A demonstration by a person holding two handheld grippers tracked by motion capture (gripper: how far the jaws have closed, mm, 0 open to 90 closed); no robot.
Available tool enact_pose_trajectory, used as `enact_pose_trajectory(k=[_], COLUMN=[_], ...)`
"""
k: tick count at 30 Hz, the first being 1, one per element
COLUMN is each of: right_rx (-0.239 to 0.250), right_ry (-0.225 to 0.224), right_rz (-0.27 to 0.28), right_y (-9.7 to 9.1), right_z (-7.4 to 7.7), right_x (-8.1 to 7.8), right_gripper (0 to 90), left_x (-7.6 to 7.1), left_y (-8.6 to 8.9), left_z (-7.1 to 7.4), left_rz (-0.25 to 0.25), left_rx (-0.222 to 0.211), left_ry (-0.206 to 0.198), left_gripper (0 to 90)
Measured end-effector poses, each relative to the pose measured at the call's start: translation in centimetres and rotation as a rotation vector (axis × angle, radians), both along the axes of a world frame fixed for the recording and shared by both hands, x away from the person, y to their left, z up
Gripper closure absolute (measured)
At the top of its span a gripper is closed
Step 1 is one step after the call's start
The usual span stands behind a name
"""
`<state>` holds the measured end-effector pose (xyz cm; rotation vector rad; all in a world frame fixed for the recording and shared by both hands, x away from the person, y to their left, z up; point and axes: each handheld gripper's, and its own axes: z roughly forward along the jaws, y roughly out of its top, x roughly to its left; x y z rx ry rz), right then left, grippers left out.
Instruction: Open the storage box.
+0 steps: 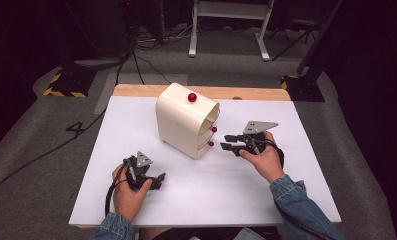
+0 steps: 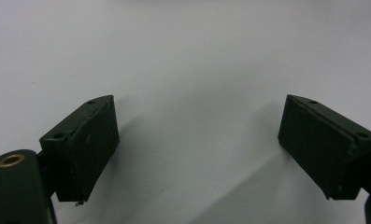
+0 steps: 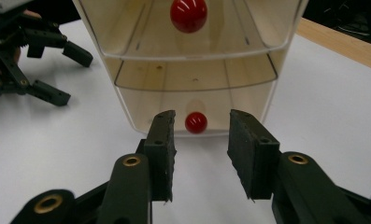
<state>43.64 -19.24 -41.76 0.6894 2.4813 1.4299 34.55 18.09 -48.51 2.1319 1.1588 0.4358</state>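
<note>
The right tongs (image 3: pixel 199 154), a little apart with nothing in them, should slide straight onto the low red knob (image 3: pixel 196 122) of the box (image 1: pixel 178 122) at their left, then squeeze, while the left tongs (image 2: pixel 197 144) rest wide apart

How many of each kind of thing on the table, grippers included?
Cream drawer cabinet: 1
Red knobs: 3, one on top, upper drawer knob, lower drawer knob
Handheld grippers: 2, left gripper, right gripper
Total: 6
</note>
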Motion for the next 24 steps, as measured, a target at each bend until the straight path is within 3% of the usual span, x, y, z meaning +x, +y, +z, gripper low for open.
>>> enact_pose_trajectory(k=[9, 11, 20, 24], right_rx=[0.009, -0.018, -0.033, -0.047], right_ry=[0.033, 0.035, 0.034, 0.026], right_rz=[0.011, 0.013, 0.023, 0.017], right_y=[1.7, 2.3, 3.2, 3.4], right_z=[-2.1, -2.7, -3.5, -3.5], right_x=[0.5, 0.7, 1.5, 1.7], right_gripper=[62.3, 62.8, 65.9, 71.4], left_x=[0.1, 0.1, 0.1, 0.1], left_y=[0.1, 0.1, 0.0, 0.0], left_z=[0.0, 0.1, 0.0, 0.1], left_rz=[-0.006, -0.006, 0.0, 0.0], left_rx=[0.006, 0.007, -0.002, -0.002], left_ry=[0.0, 0.0, 0.007, 0.007], left_gripper=[12.4, 12.4, 12.4, 12.4])
